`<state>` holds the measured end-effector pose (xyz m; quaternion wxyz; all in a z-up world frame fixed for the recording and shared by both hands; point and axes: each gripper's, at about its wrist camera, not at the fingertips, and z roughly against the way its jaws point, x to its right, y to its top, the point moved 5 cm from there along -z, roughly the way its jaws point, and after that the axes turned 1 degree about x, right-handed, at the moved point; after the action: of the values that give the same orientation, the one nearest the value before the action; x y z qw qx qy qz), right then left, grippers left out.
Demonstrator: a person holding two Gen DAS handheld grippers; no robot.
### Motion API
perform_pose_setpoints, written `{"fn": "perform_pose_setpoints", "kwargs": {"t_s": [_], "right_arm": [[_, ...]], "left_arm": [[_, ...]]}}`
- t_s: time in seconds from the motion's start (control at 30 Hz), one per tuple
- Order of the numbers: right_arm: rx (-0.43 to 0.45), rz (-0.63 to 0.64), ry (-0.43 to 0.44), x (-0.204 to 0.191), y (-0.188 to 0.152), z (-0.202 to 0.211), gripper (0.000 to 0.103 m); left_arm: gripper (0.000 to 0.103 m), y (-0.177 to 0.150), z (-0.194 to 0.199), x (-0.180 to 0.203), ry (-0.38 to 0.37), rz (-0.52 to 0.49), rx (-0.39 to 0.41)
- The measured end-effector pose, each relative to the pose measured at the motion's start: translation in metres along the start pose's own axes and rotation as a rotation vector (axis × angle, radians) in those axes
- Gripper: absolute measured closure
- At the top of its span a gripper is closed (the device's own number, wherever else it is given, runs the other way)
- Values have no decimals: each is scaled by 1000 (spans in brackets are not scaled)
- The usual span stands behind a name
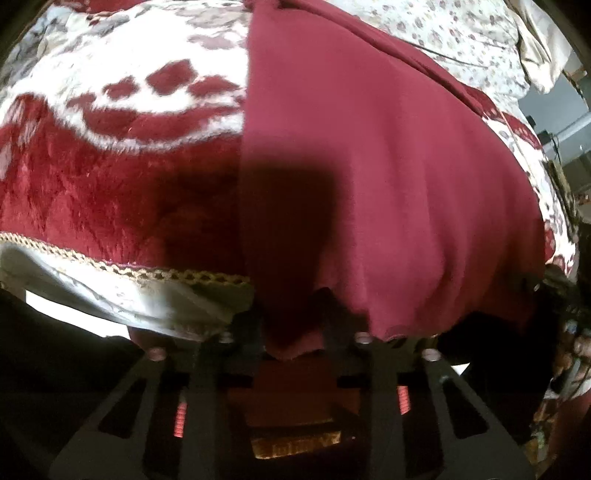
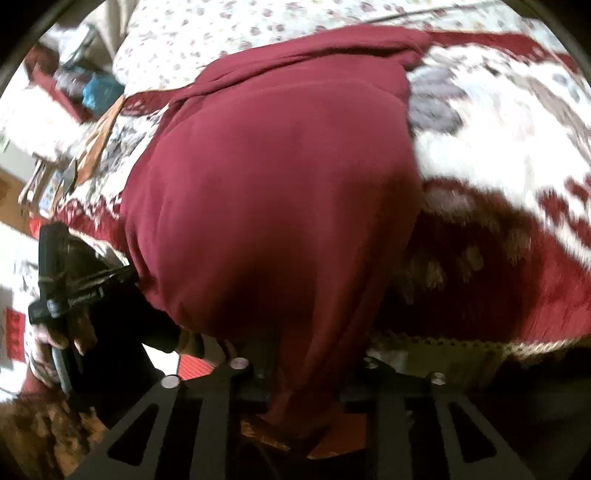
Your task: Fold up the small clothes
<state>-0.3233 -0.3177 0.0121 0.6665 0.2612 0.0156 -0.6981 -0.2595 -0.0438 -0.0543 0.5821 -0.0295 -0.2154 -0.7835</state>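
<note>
Maroon garment [image 1: 369, 184] lies spread on a plush red-and-white blanket [image 1: 110, 147] over a bed, its near hem hanging toward the bed's edge, where both grippers have hold of it. Going from the left: in the left wrist view the blanket's braided trim [image 1: 122, 266] runs along the bed edge, and just to its right the left gripper [image 1: 291, 347] is clamped on the garment's near left corner, a tongue of cloth pinched between the jaws and drooping toward the camera. The garment's straight left edge runs away from that corner, which suggests the corner was chosen so the fold starts square. Further right, the right gripper [image 2: 295, 424] is closed on the other near corner, a gathered strip of cloth running down between its jaws. In the right wrist view the person's hand [image 2: 55, 332] holding the left gripper shows at the cloth's far side. Holding both corners of one hem keeps it taut and level, so I judge the step in hand to be lifting this hem to carry it over the far part. A flowered sheet [image 2: 221, 22] lies beyond.
</note>
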Motion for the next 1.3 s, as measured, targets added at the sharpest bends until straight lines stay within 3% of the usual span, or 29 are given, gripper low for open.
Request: {"fn": "perform_pose_setpoints", "kwargs": {"t_s": [0.07,0.3,0.4,0.53,0.73,0.9,1.07,1.17,1.3], "right_arm": [[32,30,24,-6,6,10,86],[131,75,124,-23,39,40,93],[208,80,165,-27,59,58,93],[314,70,152,-24,98,77,93],[416,-21,139,7,166,84,93],[416,-68,97,30,228,64,93],[390,-147,48,63,268,29,93],[369,-225,37,90,285,5,94],[296,-298,16,119,296,-30,94]], "left_arm": [[95,0,6,1,-2,-14,9],[97,42,67,1,-135,1,163],[97,71,89,4,-147,-14,243],[97,115,104,4,-167,-8,315],[99,194,99,12,-164,18,377],[101,260,82,-1,-115,56,398],[101,310,56,-23,-63,110,399],[101,325,39,-32,-41,120,376],[101,328,31,-35,-66,121,357]]}}
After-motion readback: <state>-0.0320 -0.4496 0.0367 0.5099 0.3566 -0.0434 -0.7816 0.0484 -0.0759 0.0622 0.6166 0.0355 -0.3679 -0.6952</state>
